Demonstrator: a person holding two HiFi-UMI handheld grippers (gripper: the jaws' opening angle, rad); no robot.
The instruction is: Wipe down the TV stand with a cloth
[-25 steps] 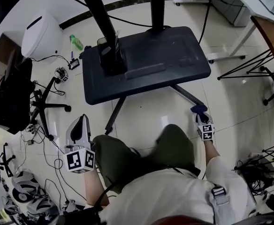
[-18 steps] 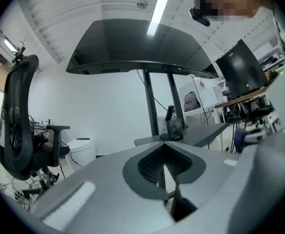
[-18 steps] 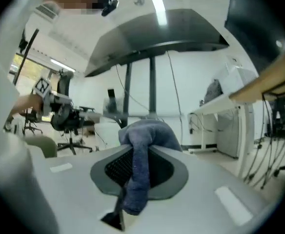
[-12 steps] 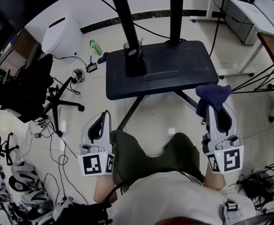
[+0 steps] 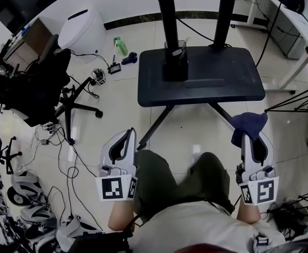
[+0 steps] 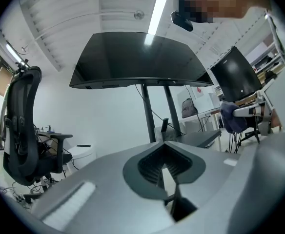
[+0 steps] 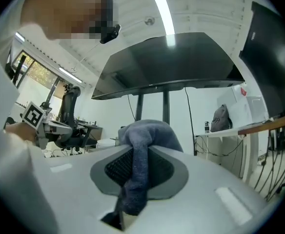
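Pale glossy tile floor (image 5: 185, 130) all round, and we're seated facing the TV stand (image 5: 207, 86). It has a dark matte base plate, flat with rounded corners, two dark posts rising off it and thin legs splaying toward us. The screen (image 6: 137, 57) above it reads as a dark, glossy panel catching the ceiling light. We judge the wipe hasn't started: nothing touches the stand, so base, posts and screen are all left to do. We can't read any dust or smears on the plate from here. A black office chair (image 5: 64, 99) with a star base stands left of the stand, well apart, with a rounded white bin (image 5: 83, 30) behind it and loose cables around it. The left gripper (image 5: 126, 136) has a grey moulded plastic shell and ribbed dark pads. Its jaws are pressed together with nothing between them, and it's held over our left thigh. The right gripper (image 5: 250, 136) has the same build and is clenched on the cloth (image 5: 249, 123), a dark blue, soft, fuzzy knit. One strip is pinched between the pads, with the rest bunched in a lump over the tips. The cloth sits in the air near our right knee, short of the base plate and not touching it. A small green bottle (image 5: 121, 45) lies on the floor by the bin.
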